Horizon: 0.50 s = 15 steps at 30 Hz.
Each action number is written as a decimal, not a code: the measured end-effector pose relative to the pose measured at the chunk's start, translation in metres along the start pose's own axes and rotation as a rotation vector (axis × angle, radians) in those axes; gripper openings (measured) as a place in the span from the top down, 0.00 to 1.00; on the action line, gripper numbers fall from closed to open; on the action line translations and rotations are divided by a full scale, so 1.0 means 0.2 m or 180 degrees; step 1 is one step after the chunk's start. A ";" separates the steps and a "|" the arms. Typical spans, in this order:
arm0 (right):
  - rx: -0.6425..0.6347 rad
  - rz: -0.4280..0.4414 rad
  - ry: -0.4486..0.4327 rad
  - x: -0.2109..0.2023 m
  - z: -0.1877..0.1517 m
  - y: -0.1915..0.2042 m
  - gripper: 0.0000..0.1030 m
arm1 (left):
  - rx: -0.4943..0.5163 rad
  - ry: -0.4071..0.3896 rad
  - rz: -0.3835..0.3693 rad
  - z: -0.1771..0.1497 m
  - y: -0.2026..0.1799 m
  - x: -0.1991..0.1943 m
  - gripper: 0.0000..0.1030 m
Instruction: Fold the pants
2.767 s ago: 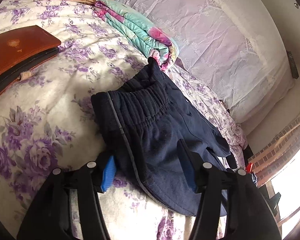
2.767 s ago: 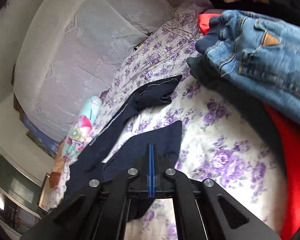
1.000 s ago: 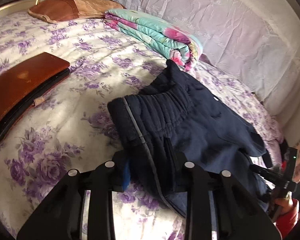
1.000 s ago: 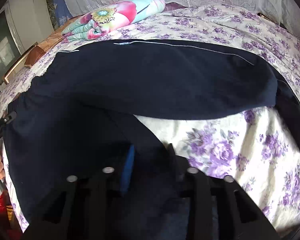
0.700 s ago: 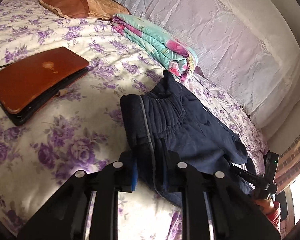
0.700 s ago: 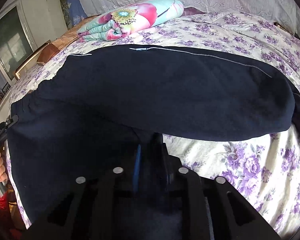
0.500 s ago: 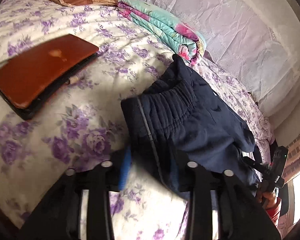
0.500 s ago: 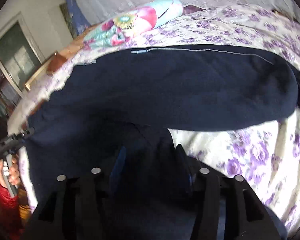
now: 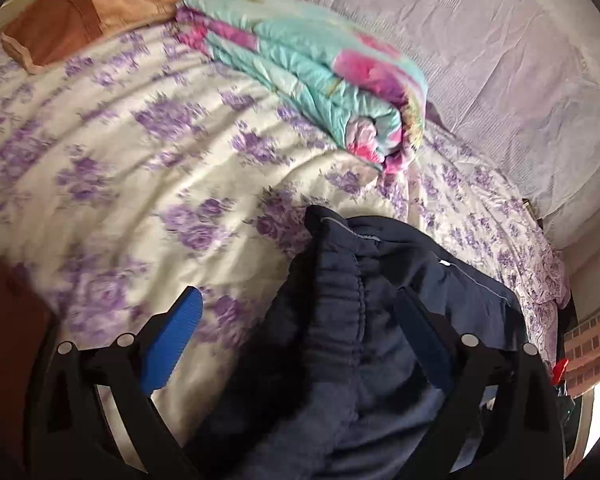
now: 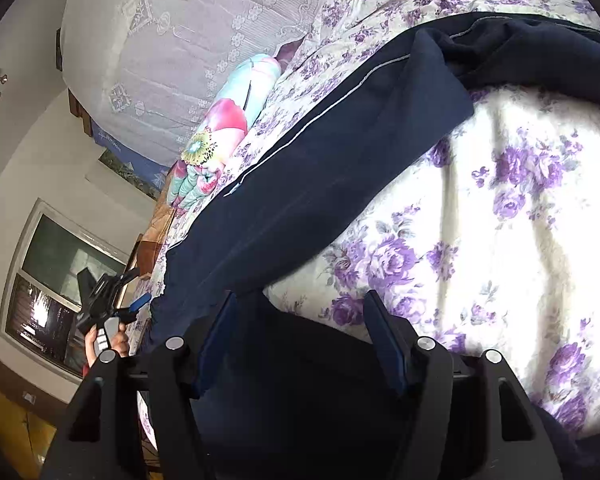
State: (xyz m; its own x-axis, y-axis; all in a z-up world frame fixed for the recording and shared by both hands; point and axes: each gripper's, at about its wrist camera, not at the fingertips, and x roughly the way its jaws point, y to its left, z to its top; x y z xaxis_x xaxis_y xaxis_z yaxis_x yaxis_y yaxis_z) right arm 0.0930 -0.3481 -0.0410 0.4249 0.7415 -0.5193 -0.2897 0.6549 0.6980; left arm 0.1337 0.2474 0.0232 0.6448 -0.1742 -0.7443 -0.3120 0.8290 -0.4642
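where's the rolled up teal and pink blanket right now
In the left wrist view the blanket lies on the floral bedspread, beyond the navy pants.

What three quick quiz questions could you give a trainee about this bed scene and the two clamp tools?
1. True or false: the left gripper is open, with the waistband of the navy pants between its fingers.
2. Which item lies beyond the pants, near the lace curtain? A) a folded floral quilt B) a red bucket C) a stack of books
3. Fill in: the right gripper is ____, with dark pants fabric lying between its fingers.

Key: 1 true; 2 A; 3 open
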 end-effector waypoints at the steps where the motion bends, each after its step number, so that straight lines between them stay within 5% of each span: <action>1: -0.0038 -0.0028 0.0005 0.01 0.00 0.01 0.36 | -0.0051 0.0050 0.0002 0.01 -0.01 0.06 0.10; 4: -0.0177 -0.0109 0.0006 0.02 0.00 0.04 0.36 | -0.0129 0.0234 0.0124 0.01 -0.01 0.26 0.16; 5: -0.0177 -0.0106 -0.0003 0.02 0.00 0.04 0.36 | -0.0086 0.0152 0.0197 0.01 -0.02 0.27 0.33; 6: -0.0154 -0.0080 -0.0022 0.01 0.00 0.03 0.36 | -0.0004 0.0087 0.0131 0.01 -0.04 0.26 0.63; 9: -0.0022 -0.0054 -0.0202 -0.10 0.02 -0.02 0.36 | -0.0079 -0.0251 -0.0150 0.03 -0.01 0.10 0.87; 10: 0.0027 -0.0055 -0.0318 -0.15 0.03 -0.04 0.36 | -0.0173 -0.0399 -0.0179 0.05 0.03 0.03 0.91; 11: 0.0080 -0.0052 -0.0446 -0.20 0.04 -0.06 0.36 | -0.0266 -0.0639 -0.0029 0.08 0.06 -0.04 1.00; 13: 0.0253 -0.0090 -0.0683 -0.30 0.08 -0.13 0.36 | -0.0390 -0.1094 0.0352 0.17 0.16 -0.16 1.00; 15: 0.0455 -0.0216 -0.0838 -0.37 0.10 -0.22 0.36 | -0.0644 -0.0910 0.0104 0.22 0.28 -0.11 1.00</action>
State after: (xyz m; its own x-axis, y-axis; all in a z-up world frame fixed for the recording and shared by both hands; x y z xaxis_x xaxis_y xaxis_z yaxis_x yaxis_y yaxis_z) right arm 0.0920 -0.4336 -0.0232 0.6522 0.6211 -0.4347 -0.1372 0.6607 0.7380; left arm 0.1327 0.3213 0.0341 0.7925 0.0304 -0.6092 -0.4493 0.7044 -0.5494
